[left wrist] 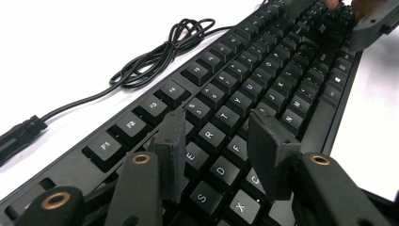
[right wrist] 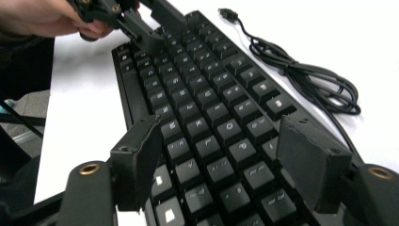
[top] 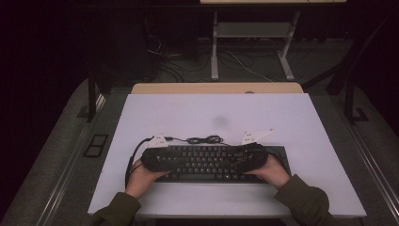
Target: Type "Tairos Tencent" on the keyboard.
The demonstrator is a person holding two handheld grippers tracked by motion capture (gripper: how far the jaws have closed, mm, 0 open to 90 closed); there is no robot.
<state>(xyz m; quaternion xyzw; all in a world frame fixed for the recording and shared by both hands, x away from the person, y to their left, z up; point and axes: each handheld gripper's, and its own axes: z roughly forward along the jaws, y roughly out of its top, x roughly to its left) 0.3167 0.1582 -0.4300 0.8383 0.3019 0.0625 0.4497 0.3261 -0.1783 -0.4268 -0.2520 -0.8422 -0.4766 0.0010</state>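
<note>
A black keyboard [top: 207,162] lies near the front edge of the white tabletop, and its coiled cable [top: 204,139] rests just behind it. My left gripper [top: 169,162] hovers over the keyboard's left end, pointing along the keys. In the left gripper view its jaws [left wrist: 214,120] stand open above the letter keys [left wrist: 263,70], gripping nothing. My right gripper [top: 237,162] sits over the right end. Its jaws [right wrist: 221,125] are spread wide across the keyboard [right wrist: 202,94], one near the front edge and one near the back edge, with no pad pressing on it.
The white board [top: 216,113] stretches far behind the keyboard, ending at a wooden table edge [top: 216,88]. The cable [right wrist: 306,80] lies loose on it. Beyond, on the dark floor, stand a desk's white legs [top: 215,52] and cords.
</note>
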